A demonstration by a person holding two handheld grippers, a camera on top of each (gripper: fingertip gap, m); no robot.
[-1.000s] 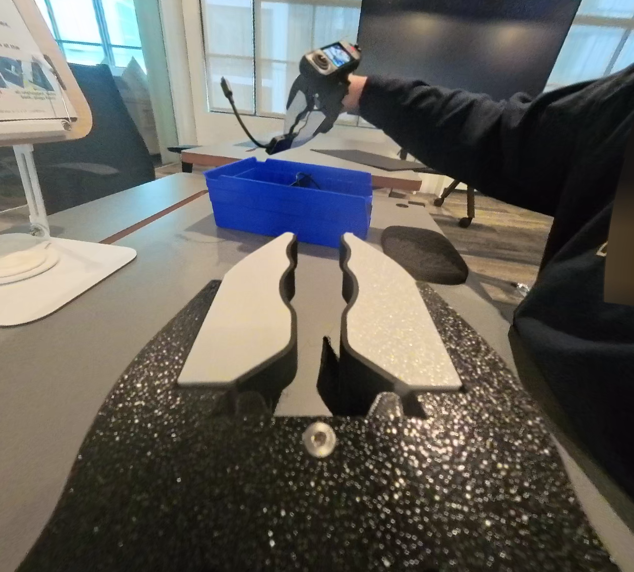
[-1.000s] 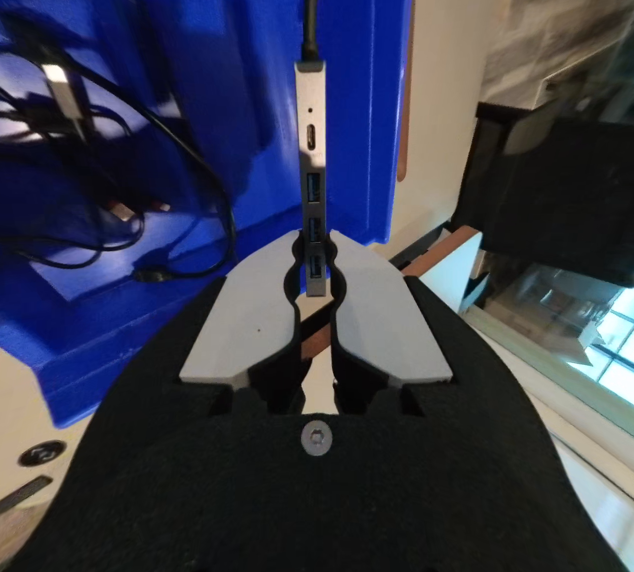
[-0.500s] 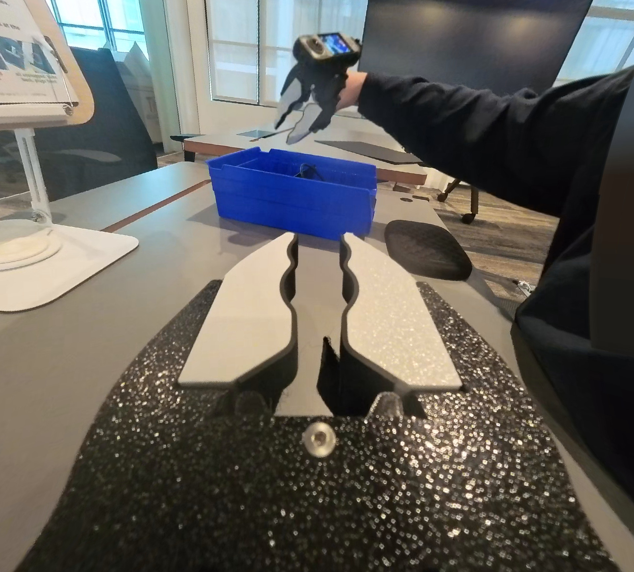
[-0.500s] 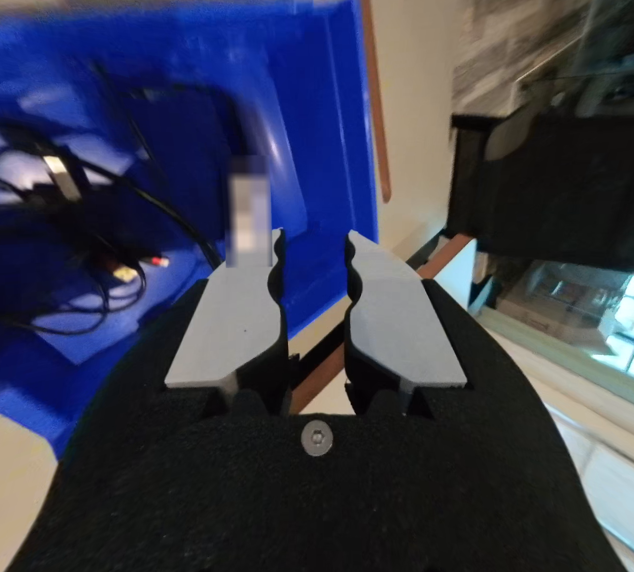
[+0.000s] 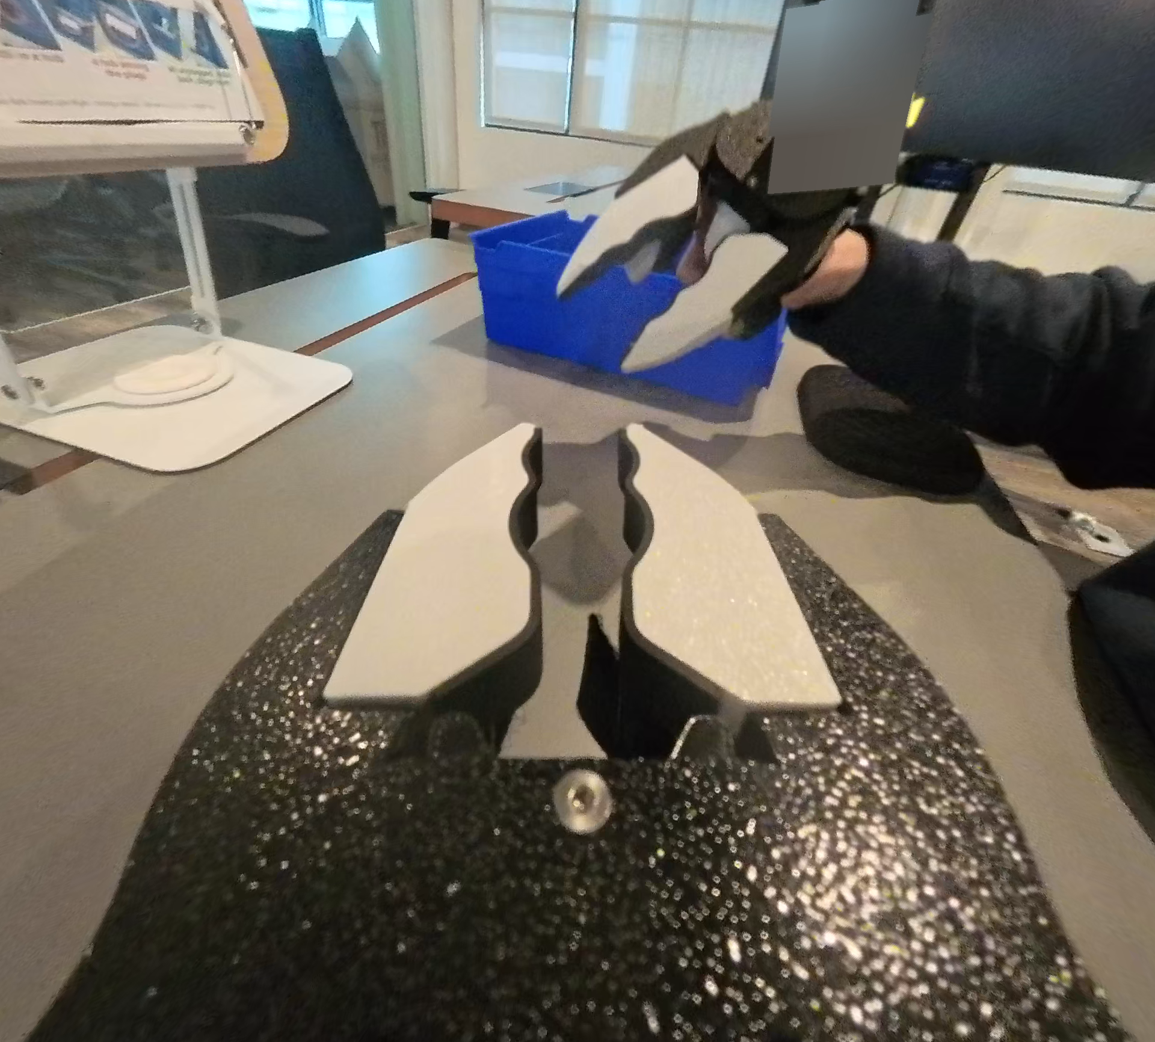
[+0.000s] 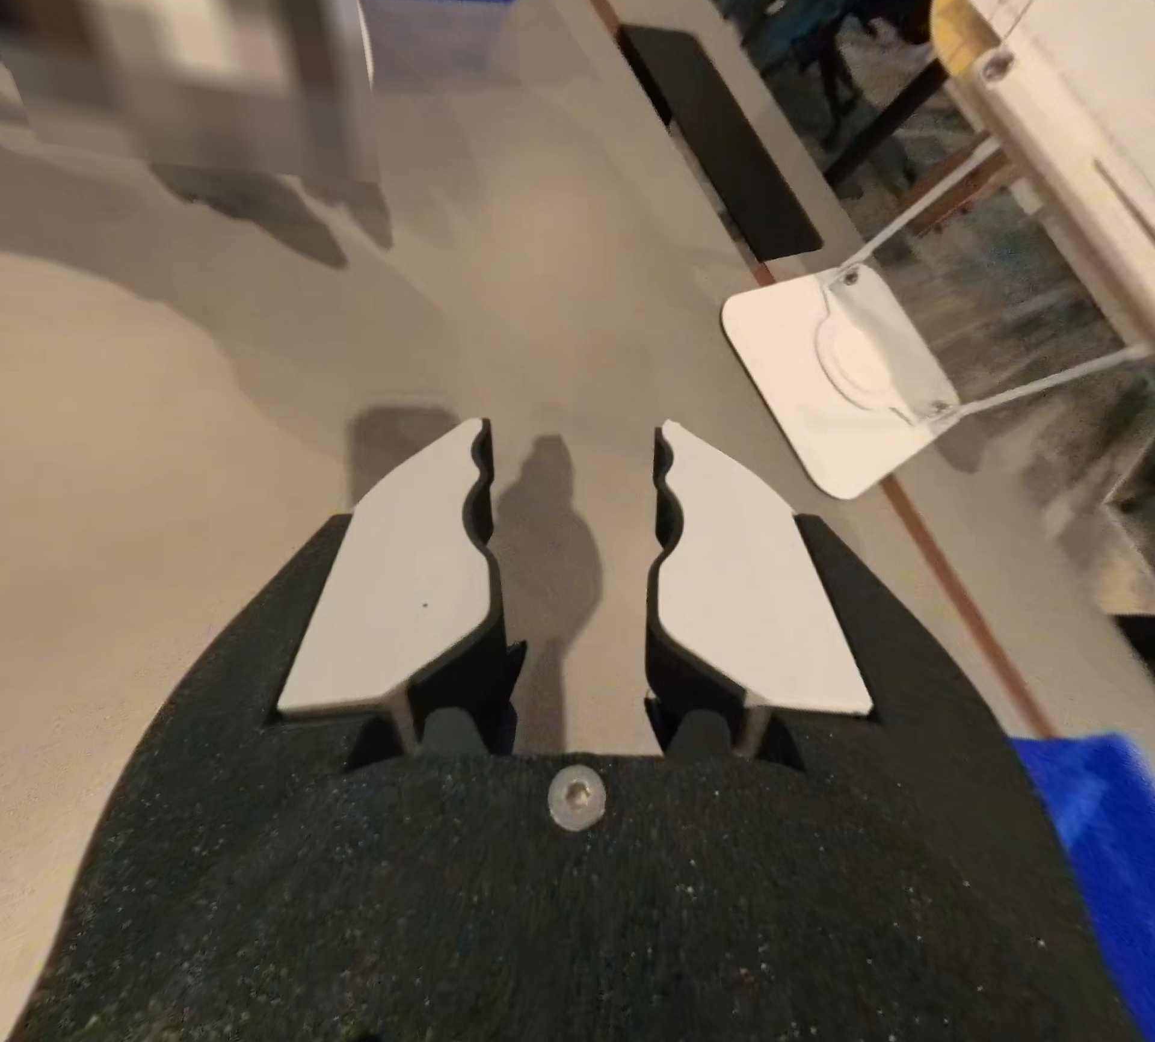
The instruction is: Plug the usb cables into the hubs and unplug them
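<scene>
Our left tongs (image 5: 578, 462) hover narrowly parted and empty over the grey worktop (image 5: 187, 543). Our right tongs (image 6: 572, 452) gape wide, also empty, above bare worktop. At 12 o'clock from the left tongs sits the blue bin (image 5: 562, 318), with the right tongs just before it. No cable or hub shows in either view; we judge they lie in the bin, so we cannot tell how much plugging remains. A white stand (image 5: 187, 387) sits at 10 o'clock.
</scene>
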